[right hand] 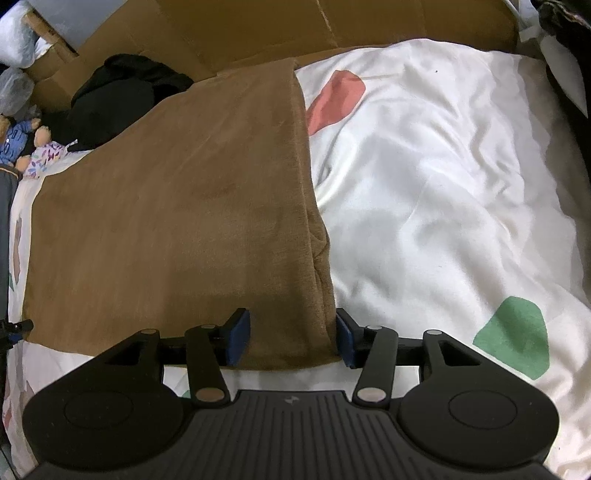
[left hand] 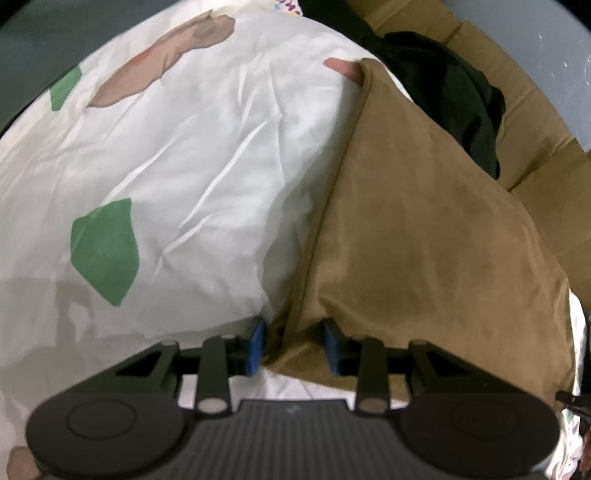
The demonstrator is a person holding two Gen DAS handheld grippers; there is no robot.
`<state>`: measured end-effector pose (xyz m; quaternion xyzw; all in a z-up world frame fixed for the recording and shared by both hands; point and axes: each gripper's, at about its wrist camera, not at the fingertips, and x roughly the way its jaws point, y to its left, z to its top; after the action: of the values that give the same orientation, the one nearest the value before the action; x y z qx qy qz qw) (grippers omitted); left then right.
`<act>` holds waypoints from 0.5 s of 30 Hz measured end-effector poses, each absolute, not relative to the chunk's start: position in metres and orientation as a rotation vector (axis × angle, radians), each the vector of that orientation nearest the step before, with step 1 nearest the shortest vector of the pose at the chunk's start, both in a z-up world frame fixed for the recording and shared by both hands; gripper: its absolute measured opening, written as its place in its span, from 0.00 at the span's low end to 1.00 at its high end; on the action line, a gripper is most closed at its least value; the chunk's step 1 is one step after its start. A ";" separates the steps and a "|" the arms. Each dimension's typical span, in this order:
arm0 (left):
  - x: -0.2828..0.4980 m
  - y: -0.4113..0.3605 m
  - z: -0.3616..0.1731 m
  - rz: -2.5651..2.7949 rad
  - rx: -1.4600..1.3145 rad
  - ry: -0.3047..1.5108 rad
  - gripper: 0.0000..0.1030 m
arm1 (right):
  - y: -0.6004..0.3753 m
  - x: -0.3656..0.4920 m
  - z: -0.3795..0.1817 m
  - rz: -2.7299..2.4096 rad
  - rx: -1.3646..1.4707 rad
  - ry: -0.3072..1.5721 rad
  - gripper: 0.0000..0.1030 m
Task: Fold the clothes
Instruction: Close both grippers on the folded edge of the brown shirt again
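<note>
A brown fleece cloth (left hand: 424,240) (right hand: 166,221) lies folded flat on a white bedsheet (left hand: 184,166) (right hand: 443,184) printed with green, tan and pink patches. In the left wrist view my left gripper (left hand: 293,347) is at the cloth's near left corner. Its blue pads (left hand: 255,347) stand apart, with the corner lying between them. In the right wrist view my right gripper (right hand: 291,341) straddles the near right corner. Its pads (right hand: 238,339) are wide apart on either side of the layered folded edge. Neither gripper pinches the cloth.
A black garment (left hand: 454,96) (right hand: 118,96) is heaped at the cloth's far end against flattened cardboard (left hand: 524,110) (right hand: 258,26). A stuffed toy (right hand: 22,136) sits at the far left of the right wrist view. Bare sheet spreads beside the cloth.
</note>
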<state>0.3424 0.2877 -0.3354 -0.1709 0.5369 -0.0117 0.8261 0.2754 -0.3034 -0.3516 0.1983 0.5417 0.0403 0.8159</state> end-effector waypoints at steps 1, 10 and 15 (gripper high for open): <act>0.342 0.287 -0.335 -0.026 -0.354 1.147 0.33 | -0.303 0.276 -0.352 0.086 0.417 1.155 0.52; 0.342 0.274 -0.333 0.000 -0.262 1.173 0.20 | -0.298 0.272 -0.348 0.048 0.368 1.145 0.29; 0.338 0.275 -0.323 0.024 -0.276 1.202 0.06 | -0.297 0.278 -0.337 0.022 0.352 1.145 0.06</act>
<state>0.3379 0.2748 -0.3234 -0.1293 0.5635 0.0112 0.8159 0.2785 -0.2971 -0.3373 0.1657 0.5387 0.0104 0.8260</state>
